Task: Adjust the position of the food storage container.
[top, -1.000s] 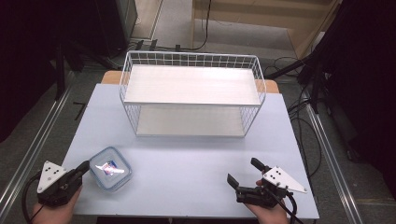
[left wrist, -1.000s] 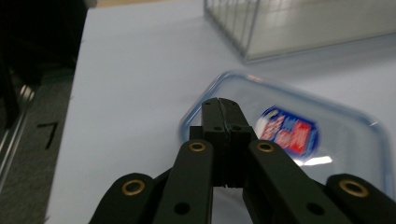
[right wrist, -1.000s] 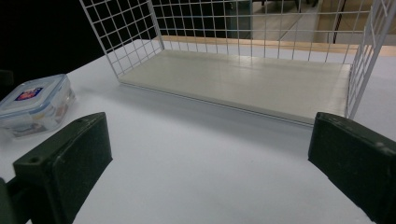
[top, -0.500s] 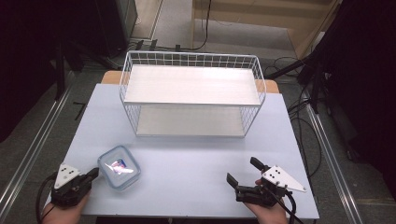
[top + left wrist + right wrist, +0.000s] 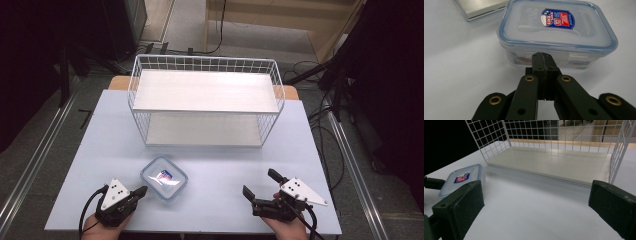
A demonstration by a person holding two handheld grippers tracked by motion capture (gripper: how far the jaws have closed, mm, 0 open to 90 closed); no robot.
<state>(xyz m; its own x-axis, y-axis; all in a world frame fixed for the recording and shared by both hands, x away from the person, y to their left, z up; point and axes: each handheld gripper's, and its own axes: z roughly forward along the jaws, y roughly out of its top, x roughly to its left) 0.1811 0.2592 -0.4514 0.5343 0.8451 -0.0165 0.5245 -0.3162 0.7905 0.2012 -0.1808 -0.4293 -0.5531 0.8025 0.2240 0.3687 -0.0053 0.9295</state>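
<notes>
The box (image 5: 164, 179), a clear plastic food container with a blue-rimmed lid and a red and blue label, now sits nearer the middle of the table's front half than it did a second ago, when it lay close to the left front corner. The left gripper (image 5: 141, 190) has travelled with it and is pressed against the box's near side, its jaws closed together on nothing, tips touching the clear wall in the left gripper view (image 5: 543, 58). This looks like a push with closed jaws, sliding the box across the table towards the rack (image 5: 205, 105); the box is well short of it and not yet lifted.

The right gripper (image 5: 260, 183) rests at the front right of the table, jaws wide apart and empty, in the same spot as before.

The table (image 5: 90, 150) is a pale blue-white board, bare apart from the white wire rack with two pale shelves standing at its back. Around it lie a grey floor, dark surroundings, cables and metal rails on both sides.
</notes>
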